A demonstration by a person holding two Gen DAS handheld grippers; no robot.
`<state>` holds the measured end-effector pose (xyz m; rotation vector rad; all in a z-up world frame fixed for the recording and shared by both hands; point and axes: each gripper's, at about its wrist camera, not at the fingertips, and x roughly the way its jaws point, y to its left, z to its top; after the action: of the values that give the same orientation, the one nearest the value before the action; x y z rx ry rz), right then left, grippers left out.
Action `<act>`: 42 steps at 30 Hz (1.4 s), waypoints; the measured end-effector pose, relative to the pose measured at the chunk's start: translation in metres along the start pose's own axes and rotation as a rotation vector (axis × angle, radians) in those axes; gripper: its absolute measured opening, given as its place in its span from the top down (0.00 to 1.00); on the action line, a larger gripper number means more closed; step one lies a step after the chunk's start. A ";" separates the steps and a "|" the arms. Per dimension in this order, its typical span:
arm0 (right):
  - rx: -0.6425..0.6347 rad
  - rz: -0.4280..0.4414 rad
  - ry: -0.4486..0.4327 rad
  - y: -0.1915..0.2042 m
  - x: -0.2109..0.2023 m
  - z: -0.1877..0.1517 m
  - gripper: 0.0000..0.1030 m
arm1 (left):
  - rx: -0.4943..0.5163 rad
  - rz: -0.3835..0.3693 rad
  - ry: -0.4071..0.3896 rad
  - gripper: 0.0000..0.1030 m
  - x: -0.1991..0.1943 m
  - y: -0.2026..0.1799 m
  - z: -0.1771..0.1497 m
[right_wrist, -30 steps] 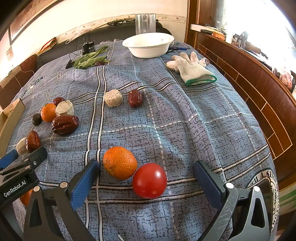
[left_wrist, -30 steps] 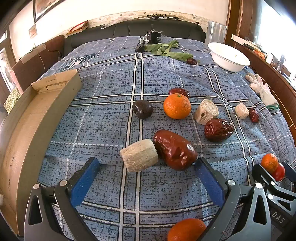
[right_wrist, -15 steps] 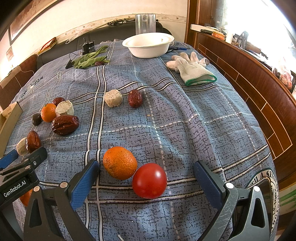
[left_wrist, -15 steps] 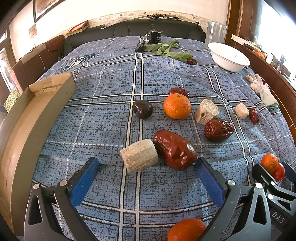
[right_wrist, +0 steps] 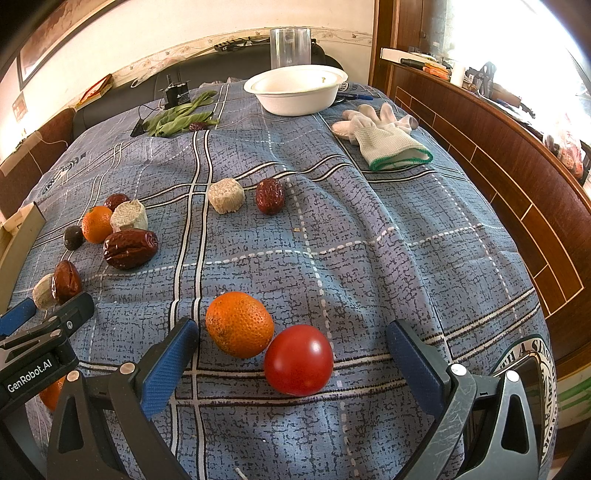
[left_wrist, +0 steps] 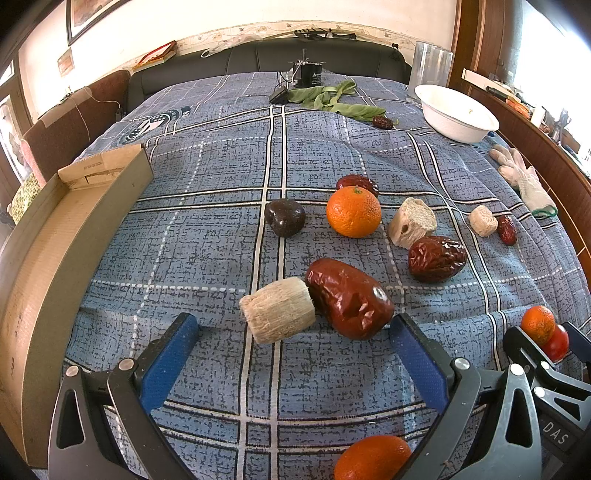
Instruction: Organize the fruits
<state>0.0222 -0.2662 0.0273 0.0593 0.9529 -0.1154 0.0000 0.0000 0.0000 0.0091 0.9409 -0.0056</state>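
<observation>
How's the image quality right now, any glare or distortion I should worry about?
Right wrist view: window blown out at upper right, fruit sharp, highlight on the tomato. Left wrist view: even light, fisheye bends the cardboard box edge; the big red date is crisp.

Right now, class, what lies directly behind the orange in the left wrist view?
A dark red date sits just behind the orange. Only its upper part shows; the orange covers its lower part, so contact cannot be judged.
</observation>
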 end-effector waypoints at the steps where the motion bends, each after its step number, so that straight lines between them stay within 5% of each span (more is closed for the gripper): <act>1: 0.000 0.000 0.000 0.000 0.000 0.000 0.00 | -0.001 0.000 0.000 0.00 0.000 0.000 0.000; 19: -0.008 0.016 0.068 0.000 -0.006 -0.007 0.00 | 0.080 -0.059 0.062 0.00 0.003 0.002 0.005; 23: -0.014 0.021 0.058 0.001 -0.007 -0.008 0.00 | 0.050 -0.136 0.045 0.25 -0.012 0.015 0.004; 26: -0.010 0.017 0.054 0.001 -0.007 -0.007 0.00 | -0.002 -0.169 -0.069 0.28 -0.048 0.039 0.006; 32: 0.004 0.006 0.047 0.003 -0.007 -0.008 0.00 | -0.061 -0.055 -0.401 0.26 -0.135 0.085 0.001; 34: 0.008 0.003 0.045 0.002 -0.008 -0.008 0.00 | -0.076 -0.016 -0.485 0.12 -0.162 0.099 -0.003; 38: -0.003 0.008 0.070 0.001 -0.007 -0.005 0.01 | -0.070 0.020 -0.553 0.04 -0.188 0.112 -0.008; 42: 0.004 0.066 0.006 -0.008 -0.032 -0.005 0.08 | -0.022 -0.022 -0.479 0.02 -0.181 0.109 -0.015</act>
<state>-0.0011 -0.2709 0.0510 0.0949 0.9552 -0.0562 -0.1179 0.1098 0.1374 -0.0224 0.4621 -0.0172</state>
